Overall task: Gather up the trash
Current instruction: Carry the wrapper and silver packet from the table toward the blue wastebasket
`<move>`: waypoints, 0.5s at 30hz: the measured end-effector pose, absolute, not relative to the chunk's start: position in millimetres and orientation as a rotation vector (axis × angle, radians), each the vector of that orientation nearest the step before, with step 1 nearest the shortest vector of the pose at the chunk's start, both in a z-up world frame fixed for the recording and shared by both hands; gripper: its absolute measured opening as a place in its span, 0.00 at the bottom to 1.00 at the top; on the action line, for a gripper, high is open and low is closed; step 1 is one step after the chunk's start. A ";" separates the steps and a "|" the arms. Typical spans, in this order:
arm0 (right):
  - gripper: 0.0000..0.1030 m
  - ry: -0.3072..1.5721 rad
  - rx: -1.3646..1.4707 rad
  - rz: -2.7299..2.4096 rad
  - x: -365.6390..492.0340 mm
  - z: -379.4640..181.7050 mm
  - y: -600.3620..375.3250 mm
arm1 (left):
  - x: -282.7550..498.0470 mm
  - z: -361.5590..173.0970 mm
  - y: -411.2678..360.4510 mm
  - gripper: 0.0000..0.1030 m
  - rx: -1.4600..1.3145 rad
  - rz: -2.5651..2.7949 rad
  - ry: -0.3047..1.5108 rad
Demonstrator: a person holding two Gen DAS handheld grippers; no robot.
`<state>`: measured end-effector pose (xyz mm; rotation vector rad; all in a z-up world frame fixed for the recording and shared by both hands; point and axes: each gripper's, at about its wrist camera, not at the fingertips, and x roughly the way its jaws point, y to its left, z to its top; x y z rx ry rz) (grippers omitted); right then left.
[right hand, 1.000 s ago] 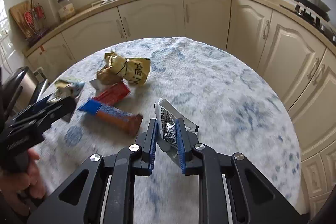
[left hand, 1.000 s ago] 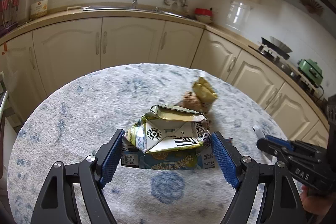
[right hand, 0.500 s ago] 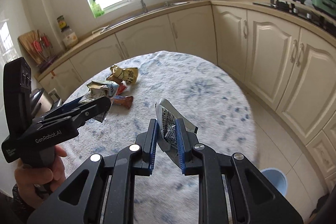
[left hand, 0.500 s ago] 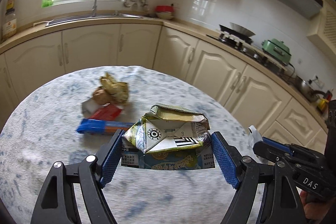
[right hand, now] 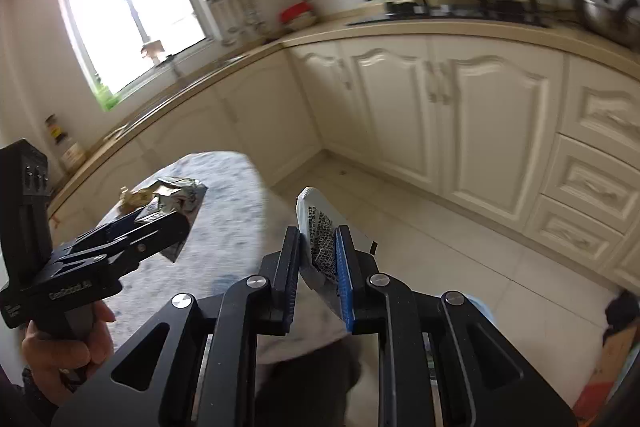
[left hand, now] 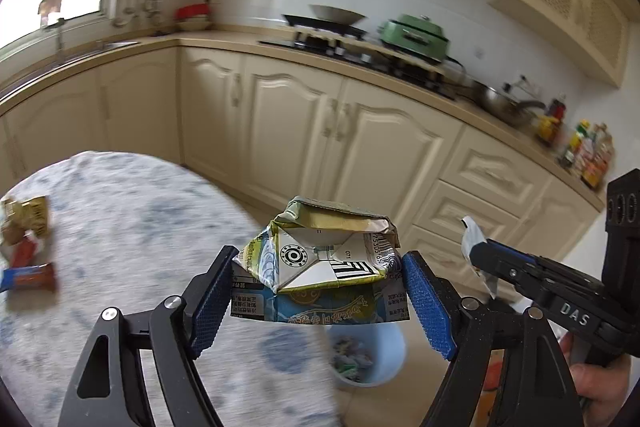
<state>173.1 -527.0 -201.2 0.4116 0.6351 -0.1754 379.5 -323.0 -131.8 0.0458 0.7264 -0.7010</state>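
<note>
A round blue-patterned worktop [left hand: 120, 227] fills the lower left, with snack wrappers [left hand: 24, 247] at its far edge. Beyond its rim, a pale blue bin [left hand: 384, 359] stands on the floor. The left gripper [left hand: 320, 291] clamps a crushed drink carton [left hand: 320, 267] in wide-set jaws above the rim. The right gripper [right hand: 318, 267], jaws narrow, pinches a silver wrapper [right hand: 320, 223].

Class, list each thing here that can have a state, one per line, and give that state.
Left gripper: fingers clamped on crushed carton.
Right gripper: shut on silver wrapper.
Blue bin: uncovered, holds trash.
Cabinet doors: closed.
Orange snack bar: lying on table.
</note>
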 end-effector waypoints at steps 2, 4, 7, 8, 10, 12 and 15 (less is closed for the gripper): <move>0.17 0.630 0.436 -0.223 159.1 -205.1 -548.5 | 375.1 -134.3 -350.8 0.75 0.063 -0.744 0.741; 0.17 0.631 0.464 -0.265 146.8 -212.1 -571.3 | 373.6 -139.9 -376.6 0.75 0.080 -0.783 0.762; 0.17 0.647 0.508 -0.304 137.6 -230.8 -597.4 | 381.6 -153.5 -415.9 0.75 0.112 -0.813 0.797; 0.17 0.656 0.528 -0.315 135.7 -241.0 -607.0 | 383.6 -162.0 -430.3 0.75 0.128 -0.826 0.822; 0.17 0.680 0.573 -0.327 135.6 -261.0 -623.0 | 398.1 -180.3 -454.5 0.75 0.142 -0.836 0.874; 0.17 0.712 0.625 -0.328 136.8 -286.9 -638.2 | 412.8 -203.3 -478.2 0.75 0.164 -0.841 0.939; 0.17 0.774 0.685 -0.334 145.6 -327.4 -655.4 | 439.1 -238.1 -510.4 0.75 0.181 -0.836 1.042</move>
